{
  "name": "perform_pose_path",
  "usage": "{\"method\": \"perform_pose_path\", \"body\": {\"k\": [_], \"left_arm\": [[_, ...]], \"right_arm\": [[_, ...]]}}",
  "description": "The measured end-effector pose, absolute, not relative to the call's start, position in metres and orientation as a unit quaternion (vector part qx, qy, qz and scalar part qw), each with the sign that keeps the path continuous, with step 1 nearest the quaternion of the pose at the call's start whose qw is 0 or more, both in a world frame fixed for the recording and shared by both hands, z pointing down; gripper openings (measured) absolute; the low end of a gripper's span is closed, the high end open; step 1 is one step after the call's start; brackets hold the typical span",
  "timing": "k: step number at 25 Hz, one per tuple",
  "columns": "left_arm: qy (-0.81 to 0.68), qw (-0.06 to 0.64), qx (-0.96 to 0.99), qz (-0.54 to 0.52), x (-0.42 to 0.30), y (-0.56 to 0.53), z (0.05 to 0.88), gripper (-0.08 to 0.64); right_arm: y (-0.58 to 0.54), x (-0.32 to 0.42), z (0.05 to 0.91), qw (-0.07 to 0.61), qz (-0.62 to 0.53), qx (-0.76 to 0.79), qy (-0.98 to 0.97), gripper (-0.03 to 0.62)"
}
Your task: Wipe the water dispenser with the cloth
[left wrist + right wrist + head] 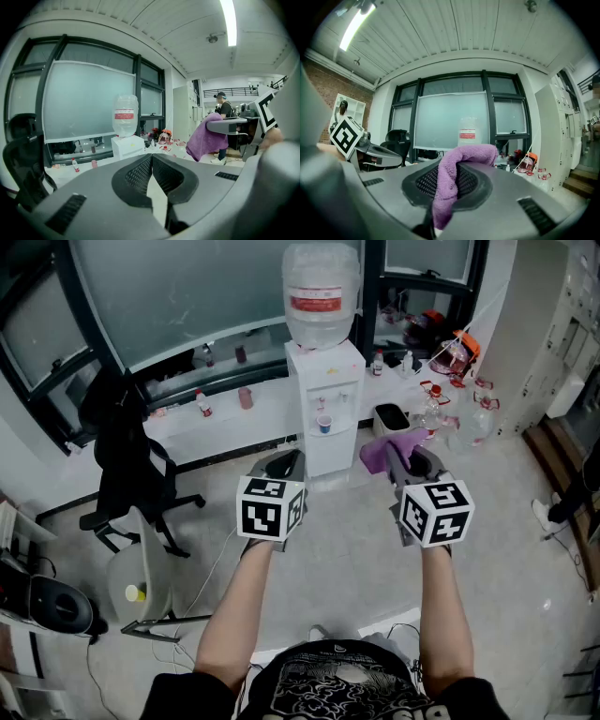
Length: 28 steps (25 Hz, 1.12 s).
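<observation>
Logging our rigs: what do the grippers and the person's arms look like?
The left gripper and right gripper are grey with black mesh pads; each carries a white cube with black square markers. No cables show. The person wears a black printed T-shirt, forearms uncovered.

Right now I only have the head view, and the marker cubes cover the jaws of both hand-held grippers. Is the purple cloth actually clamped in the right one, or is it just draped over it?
Observer: It is clamped. In the right gripper view, the right hand-held gripper has its jaws shut on the purple cloth, which folds over the tips and hangs down between the pads.
Reviewer: And the left one, is it holding anything?
Observer: No. The left gripper view shows the left hand-held gripper with its jaw tips together and nothing between them.
</observation>
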<state>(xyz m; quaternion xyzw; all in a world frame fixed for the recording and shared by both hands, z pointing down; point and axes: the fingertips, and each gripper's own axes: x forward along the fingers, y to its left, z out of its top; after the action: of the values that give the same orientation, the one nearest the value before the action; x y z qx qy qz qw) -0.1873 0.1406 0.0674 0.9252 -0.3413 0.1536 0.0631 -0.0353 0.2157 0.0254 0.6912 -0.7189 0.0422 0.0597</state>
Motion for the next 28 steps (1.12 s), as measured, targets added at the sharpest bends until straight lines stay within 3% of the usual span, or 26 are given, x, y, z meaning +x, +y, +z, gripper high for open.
{"method": "perform_pose_path", "body": {"k": [13, 28], "left_arm": [[-0.332, 0.076, 0.927, 0.155, -0.195, 0.114, 0.079, 0.028], [-0.363, 0.064, 0.916, 0.161, -0.15, 0.048, 0.086, 0.028]], "right_arm": [[0.193, -0.051, 0.039, 0.06, 0.06, 0.695, -0.714, 0.044], [0.117, -0.012, 0.059, 0.057, 0.064, 0.666, -0.741, 0.044]]}}
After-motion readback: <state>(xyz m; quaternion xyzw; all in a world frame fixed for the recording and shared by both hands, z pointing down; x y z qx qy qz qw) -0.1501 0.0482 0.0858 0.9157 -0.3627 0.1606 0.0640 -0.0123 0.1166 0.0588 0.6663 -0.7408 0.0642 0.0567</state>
